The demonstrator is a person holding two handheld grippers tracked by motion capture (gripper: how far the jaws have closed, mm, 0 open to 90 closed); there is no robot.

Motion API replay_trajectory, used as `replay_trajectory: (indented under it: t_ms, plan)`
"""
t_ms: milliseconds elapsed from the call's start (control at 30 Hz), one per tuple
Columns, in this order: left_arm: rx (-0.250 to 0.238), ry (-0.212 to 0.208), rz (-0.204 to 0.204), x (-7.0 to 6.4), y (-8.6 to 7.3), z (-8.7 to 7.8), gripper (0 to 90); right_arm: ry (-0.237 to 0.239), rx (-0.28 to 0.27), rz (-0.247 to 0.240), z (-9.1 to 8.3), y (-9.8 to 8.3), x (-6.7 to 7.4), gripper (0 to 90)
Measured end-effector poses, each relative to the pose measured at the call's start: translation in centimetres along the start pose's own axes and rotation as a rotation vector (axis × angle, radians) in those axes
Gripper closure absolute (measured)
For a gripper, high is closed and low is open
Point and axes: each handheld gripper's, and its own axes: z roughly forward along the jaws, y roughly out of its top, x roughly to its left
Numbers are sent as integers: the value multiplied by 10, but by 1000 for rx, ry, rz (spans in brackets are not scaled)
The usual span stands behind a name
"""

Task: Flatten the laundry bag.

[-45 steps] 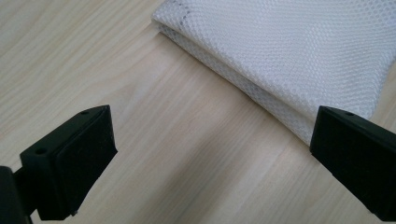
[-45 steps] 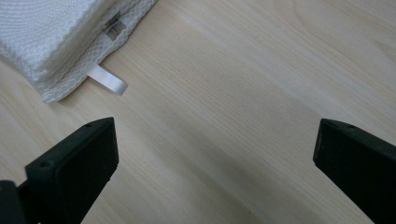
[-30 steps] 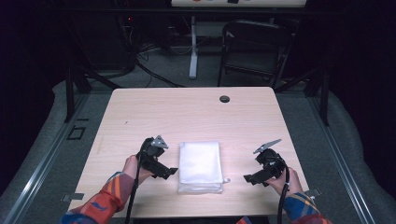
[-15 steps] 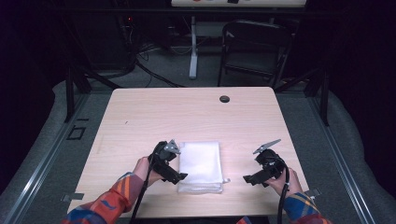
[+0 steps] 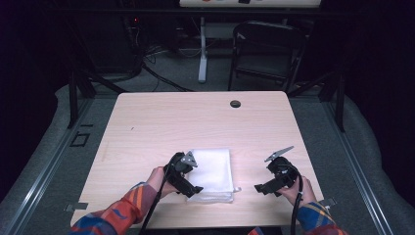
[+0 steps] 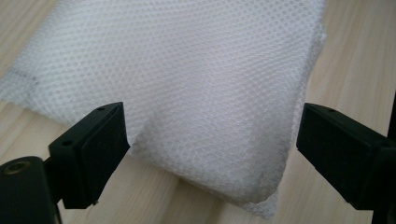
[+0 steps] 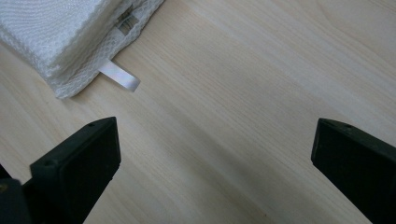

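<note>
The folded white mesh cloth (image 5: 211,174), honeycomb-textured and rectangular, lies flat on the pale wood-grain table (image 5: 161,122) near its front edge, long axis running front to back. The left gripper (image 6: 212,140) straddles the cloth's near left corner, jaws spread and just closing, pads not pressing. The right gripper (image 7: 215,158) stands spread over bare wood, right of the cloth's white ribbon tab (image 7: 120,74).
</note>
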Motion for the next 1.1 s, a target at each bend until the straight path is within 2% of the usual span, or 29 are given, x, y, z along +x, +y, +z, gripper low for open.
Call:
replay_trajectory:
  t_ms: [67, 233, 333, 567, 700, 800, 900, 1033, 1100]
  plan:
    - [1, -10, 19, -3, 1, 3, 104, -1, 1, 1, 0, 0, 0, 36]
    - [15, -27, 36, -7, 3, 8, 150, 7, -13, 7, 1, 0, 1, 36]
    - [23, -29, 48, -9, 4, 12, 181, 0, 9, -8, 0, 0, 1, 36]
    - [37, -21, 83, -15, 5, 16, 364, 7, 13, -7, 0, 0, 1, 38]
    - [48, -14, 101, -17, 5, 17, 415, 9, 13, -6, 0, 0, 1, 38]
    - [19, -22, 103, -18, 5, 15, 444, 10, 14, -7, 0, 0, 1, 40]
    - [16, -35, 111, -19, 5, 15, 471, 9, 14, -6, 0, 0, 1, 40]
    - [45, -45, 130, -21, 4, 20, 513, 10, 16, -7, 0, 0, 1, 41]
    - [61, -46, 127, -21, 3, 23, 526, 4, 22, -13, 0, 0, 1, 41]
